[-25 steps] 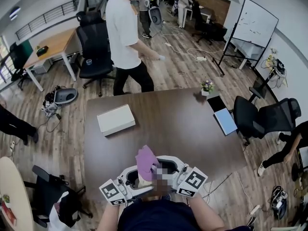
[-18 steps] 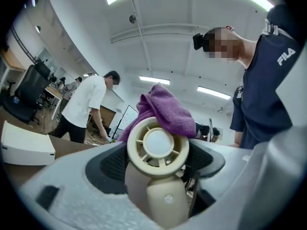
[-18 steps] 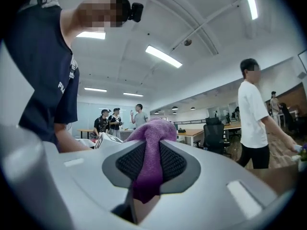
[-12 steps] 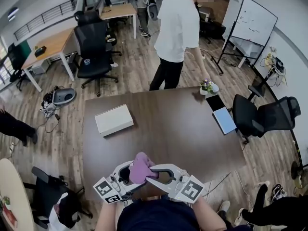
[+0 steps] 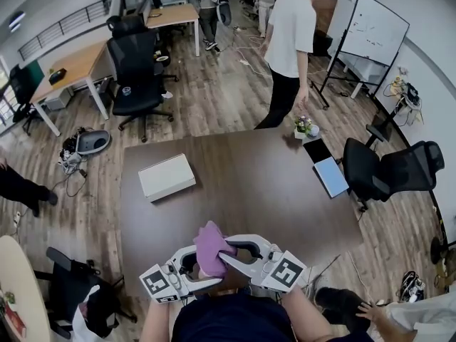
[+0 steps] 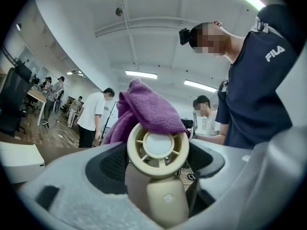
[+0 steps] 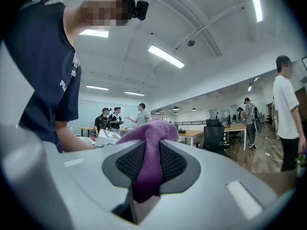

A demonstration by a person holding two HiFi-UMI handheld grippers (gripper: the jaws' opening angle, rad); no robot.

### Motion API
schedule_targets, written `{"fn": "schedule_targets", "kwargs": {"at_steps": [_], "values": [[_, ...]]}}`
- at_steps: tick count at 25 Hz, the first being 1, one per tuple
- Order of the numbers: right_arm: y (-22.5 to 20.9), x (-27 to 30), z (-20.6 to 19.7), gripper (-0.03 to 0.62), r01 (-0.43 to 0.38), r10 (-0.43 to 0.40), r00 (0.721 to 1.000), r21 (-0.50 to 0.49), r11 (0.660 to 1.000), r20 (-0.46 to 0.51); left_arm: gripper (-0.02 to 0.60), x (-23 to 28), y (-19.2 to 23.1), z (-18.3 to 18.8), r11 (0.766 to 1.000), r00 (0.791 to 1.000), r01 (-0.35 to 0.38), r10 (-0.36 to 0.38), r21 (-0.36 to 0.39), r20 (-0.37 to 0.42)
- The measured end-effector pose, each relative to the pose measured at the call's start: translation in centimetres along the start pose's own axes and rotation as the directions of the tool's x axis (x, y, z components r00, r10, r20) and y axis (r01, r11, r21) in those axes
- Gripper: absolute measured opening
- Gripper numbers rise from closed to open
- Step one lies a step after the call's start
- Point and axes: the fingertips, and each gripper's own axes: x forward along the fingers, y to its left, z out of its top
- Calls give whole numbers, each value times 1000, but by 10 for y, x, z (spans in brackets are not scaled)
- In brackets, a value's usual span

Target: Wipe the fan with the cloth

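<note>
Now left hand-held gripper clamps fan; right hand-held gripper pinches cloth draped over fan top.

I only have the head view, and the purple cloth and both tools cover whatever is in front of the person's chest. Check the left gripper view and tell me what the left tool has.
Observer: The left tool is shut on a small beige fan, gripping it below its round grille, which faces that camera.
Operator: Good. Now report the right tool's hold from its own view.
Observer: In the right gripper view, the right tool pinches a fold of the purple cloth between both pads, and the rest bunches up beyond the tips.
</note>
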Motion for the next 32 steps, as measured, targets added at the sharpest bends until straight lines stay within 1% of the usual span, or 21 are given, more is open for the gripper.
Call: {"fn": "schedule_targets", "kwargs": {"at_steps": [4,6,8,10,11,12,13,15,19,22,24,27,29,32], "values": [[-5,-2,-11,92,15,-13,999,51,999,-47,374,3,-14,1,998,998,61,-60,25,-18],[-7,-3,-16,92,21,-17,998,61,998,-56,374,5,-18,2,997,997,77,-76,25,-16],[-9,-3,-23,92,35,-29,997,77,996,-77,374,4,-18,-1,997,997,77,-77,21,-22],[-11,-2,-31,92,58,-53,992,40,998,-115,374,1,-16,0,998,998,66,-66,6,1],[-11,-1,-35,92,68,-65,989,18,998,-134,374,-1,-15,5,998,998,59,-59,-7,32],[-10,0,-38,92,75,-72,987,15,997,-147,374,-4,-13,10,998,996,53,-51,-22,69],[-9,0,-39,92,79,-73,986,32,996,-149,374,-6,-12,16,998,994,44,-40,-35,103],[-4,1,-39,92,74,-63,988,72,995,-138,374,-8,-8,23,999,990,16,-10,-44,140],[4,3,-42,92,77,-63,989,105,991,-136,374,-12,0,32,998,986,-51,54,-24,160],[10,6,-47,92,70,-53,989,118,991,-140,374,-21,9,40,994,975,-102,107,-40,196],[16,10,-51,92,53,-35,988,116,992,-148,374,-28,15,44,989,967,-140,147,-48,209],[25,17,-57,92,19,-1,985,102,995,-171,374,-35,21,50,980,957,-196,200,-40,209],[31,20,-64,92,-2,19,982,89,996,-187,374,-39,24,54,975,949,-216,221,-46,223],[44,24,-75,92,-31,52,976,101,994,-212,374,-45,27,58,969,937,-236,245,-67,250]]}}
